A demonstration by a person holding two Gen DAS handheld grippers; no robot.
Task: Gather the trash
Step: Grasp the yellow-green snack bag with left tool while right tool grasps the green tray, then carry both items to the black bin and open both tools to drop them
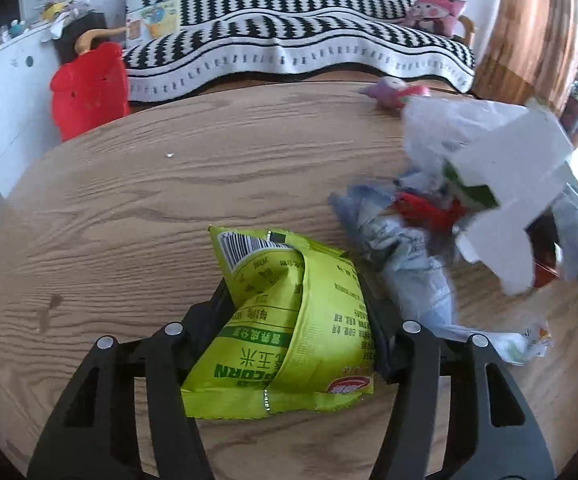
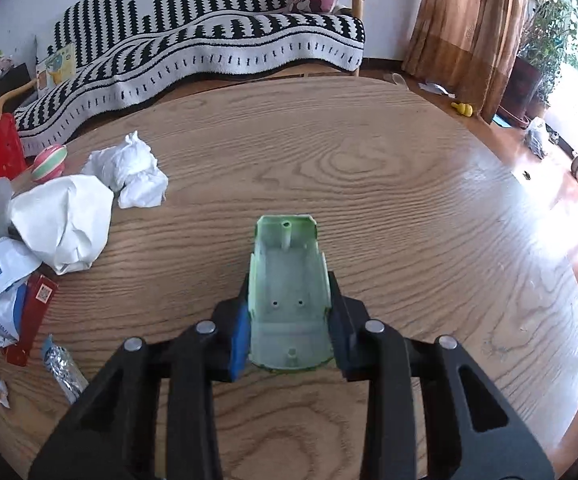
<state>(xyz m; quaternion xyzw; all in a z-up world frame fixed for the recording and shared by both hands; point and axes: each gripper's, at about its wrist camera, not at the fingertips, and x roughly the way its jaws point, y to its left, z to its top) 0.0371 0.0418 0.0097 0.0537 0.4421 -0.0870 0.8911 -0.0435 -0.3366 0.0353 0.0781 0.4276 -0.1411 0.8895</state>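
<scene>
Your left gripper (image 1: 293,316) has its jaws pressed against both sides of the yellow-green popcorn bag (image 1: 289,320), which crumples between them on the wooden surface (image 1: 169,200). Just to its right lies a blurred heap of white paper and wrappers (image 1: 469,200), with a red bag (image 1: 89,88) beyond the surface's far left edge.
</scene>
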